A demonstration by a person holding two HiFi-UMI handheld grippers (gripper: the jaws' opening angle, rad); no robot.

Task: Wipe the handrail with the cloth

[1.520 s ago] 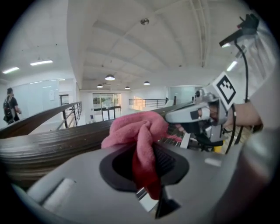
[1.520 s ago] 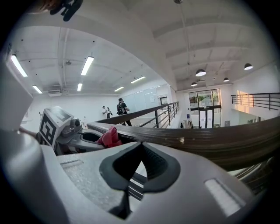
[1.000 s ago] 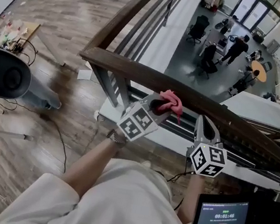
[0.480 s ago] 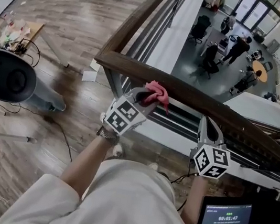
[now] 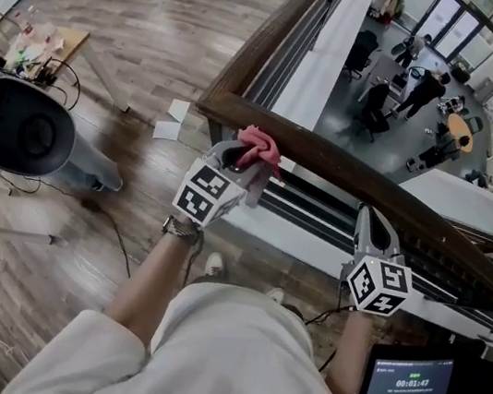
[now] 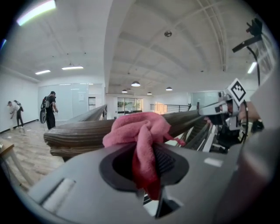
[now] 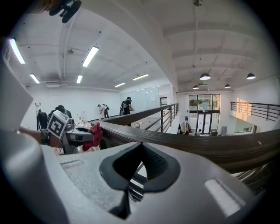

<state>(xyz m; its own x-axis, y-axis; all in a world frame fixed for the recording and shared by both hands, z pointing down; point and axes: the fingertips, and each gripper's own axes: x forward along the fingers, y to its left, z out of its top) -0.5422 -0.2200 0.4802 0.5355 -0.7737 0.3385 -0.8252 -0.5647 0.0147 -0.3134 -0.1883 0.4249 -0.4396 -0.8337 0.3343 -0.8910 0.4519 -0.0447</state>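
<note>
A dark wooden handrail (image 5: pixel 387 198) runs from a corner at upper left down to the right, over a drop to a lower floor. My left gripper (image 5: pixel 251 160) is shut on a pink cloth (image 5: pixel 260 148), which presses on the rail close to its corner. In the left gripper view the cloth (image 6: pixel 139 132) bunches between the jaws against the handrail (image 6: pixel 78 136). My right gripper (image 5: pixel 371 233) is shut and holds nothing; it sits just below the rail, further right. From the right gripper view I see the handrail (image 7: pixel 205 144) ahead and the cloth (image 7: pixel 94 136) at left.
Metal railing bars (image 5: pixel 318 215) run under the rail. A second rail (image 5: pixel 268 41) leads away from the corner. A large grey machine (image 5: pixel 23 131) stands on the wooden floor at left. A small screen (image 5: pixel 410 385) sits at lower right. People (image 5: pixel 420 85) move about on the floor below.
My left gripper has slid the cloth leftward along the rail toward the corner. The right gripper has stayed about where it was below the rail.
</note>
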